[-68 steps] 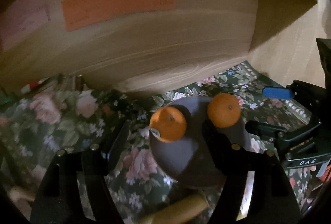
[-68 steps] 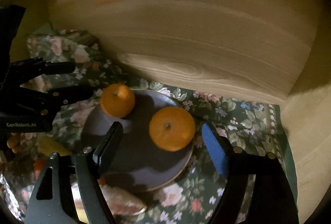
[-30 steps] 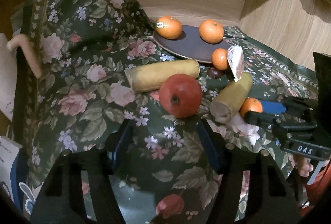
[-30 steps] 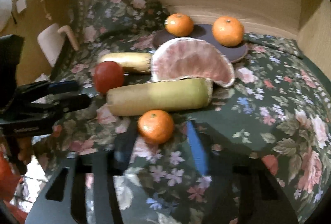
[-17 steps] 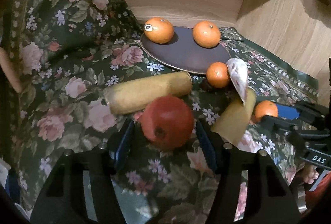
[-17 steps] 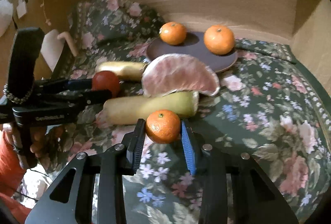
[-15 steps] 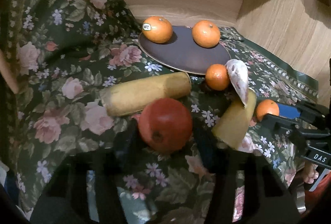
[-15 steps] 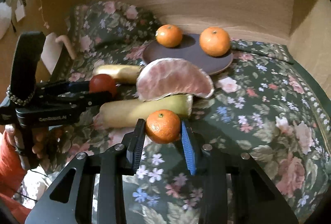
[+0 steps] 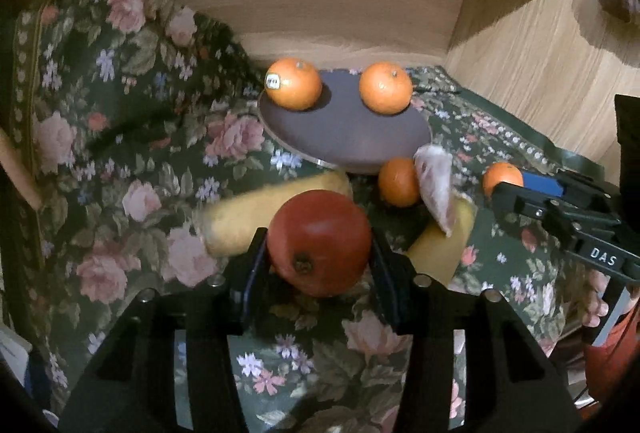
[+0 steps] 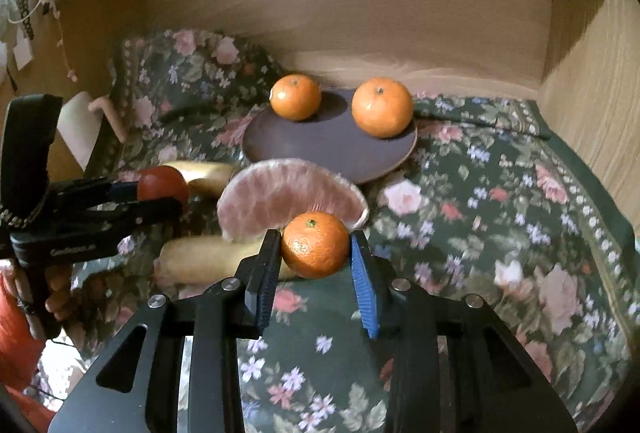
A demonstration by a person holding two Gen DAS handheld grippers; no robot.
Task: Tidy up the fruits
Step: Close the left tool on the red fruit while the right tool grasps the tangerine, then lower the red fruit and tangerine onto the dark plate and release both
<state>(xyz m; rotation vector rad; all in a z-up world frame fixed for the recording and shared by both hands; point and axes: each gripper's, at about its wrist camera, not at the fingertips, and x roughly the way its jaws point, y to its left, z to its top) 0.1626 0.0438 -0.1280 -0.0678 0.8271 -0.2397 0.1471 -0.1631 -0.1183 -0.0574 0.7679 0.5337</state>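
Both claws grip fruit short of the plate.

The left claw (image 9: 318, 253) clenches a round red pomegranate (image 9: 319, 241); the right claw (image 10: 314, 253) clenches a small orange tangerine (image 10: 315, 244). Ahead of both, a dark round plate (image 10: 332, 149) carries two more tangerines on the floral cloth (image 10: 500, 217), with a pink pomelo segment (image 10: 288, 199) just beyond the right claw.

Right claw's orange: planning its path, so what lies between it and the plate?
In the right wrist view, a peeled pomelo wedge stands between the held orange and the dark plate, beyond the right claw.
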